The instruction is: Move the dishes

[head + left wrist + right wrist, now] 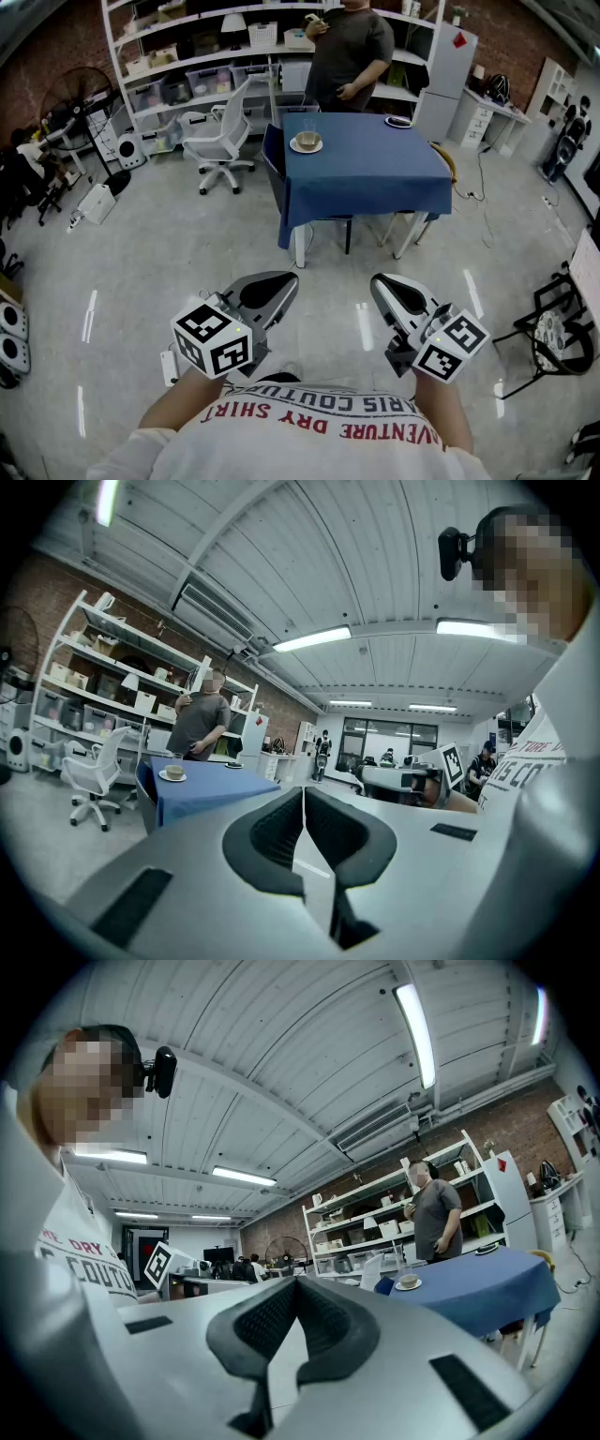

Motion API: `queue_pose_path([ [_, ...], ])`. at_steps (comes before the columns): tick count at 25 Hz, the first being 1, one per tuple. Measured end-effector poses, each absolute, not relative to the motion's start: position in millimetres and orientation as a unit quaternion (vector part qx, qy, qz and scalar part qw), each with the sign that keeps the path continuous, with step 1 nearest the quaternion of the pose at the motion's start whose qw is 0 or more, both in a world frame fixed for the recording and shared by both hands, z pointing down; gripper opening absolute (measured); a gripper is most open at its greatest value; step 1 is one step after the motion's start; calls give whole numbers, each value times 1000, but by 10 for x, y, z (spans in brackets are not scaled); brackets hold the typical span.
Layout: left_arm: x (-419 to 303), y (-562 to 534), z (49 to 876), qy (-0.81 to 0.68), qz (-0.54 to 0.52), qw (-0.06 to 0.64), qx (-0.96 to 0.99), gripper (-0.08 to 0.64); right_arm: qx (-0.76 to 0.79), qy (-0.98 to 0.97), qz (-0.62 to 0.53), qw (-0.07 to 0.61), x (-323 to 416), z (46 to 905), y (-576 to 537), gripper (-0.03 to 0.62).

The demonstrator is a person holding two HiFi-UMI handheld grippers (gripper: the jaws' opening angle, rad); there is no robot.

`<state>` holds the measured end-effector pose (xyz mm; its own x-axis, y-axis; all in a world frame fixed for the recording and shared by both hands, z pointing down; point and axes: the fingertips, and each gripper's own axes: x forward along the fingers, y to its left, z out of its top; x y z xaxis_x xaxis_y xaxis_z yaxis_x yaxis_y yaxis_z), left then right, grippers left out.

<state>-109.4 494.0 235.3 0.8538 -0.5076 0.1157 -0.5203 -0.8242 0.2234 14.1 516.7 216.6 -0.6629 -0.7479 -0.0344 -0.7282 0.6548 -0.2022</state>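
**Dishes far ahead, both grippers empty and held close**

The dishes sit on the table (375,173), which stands well apart from the person, straight ahead across open floor. Both grippers are held low, close to the body. The left gripper (279,283) has its jaws pressed together on nothing, and the right gripper (385,283) is closed and empty too. Each gripper view shows the pads meeting with only the room beyond.

The cup (307,140) stands on a saucer (294,146) near the table's left edge, toward the far side. That puts it ahead and a little right of the left gripper, which looks the nearer tool. A dark dish (397,121) lies at the far edge on the right half, more in line with the right gripper. Judging by this, no reach is possible until the person walks up to the table.

Just behind the cup is something clear, perhaps a glass (308,125), too small to tell. What the dark dish holds cannot be made out. A person (349,47) stands just beyond the far edge. The cloth hides the table's top and most of its legs.
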Motion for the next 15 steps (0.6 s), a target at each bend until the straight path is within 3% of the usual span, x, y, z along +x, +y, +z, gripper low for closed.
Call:
queue_pose_path([
  [15, -794, 4966, 2535, -245, 37, 135, 959, 32, -439, 888, -125, 57, 485, 2414, 5217, 25],
])
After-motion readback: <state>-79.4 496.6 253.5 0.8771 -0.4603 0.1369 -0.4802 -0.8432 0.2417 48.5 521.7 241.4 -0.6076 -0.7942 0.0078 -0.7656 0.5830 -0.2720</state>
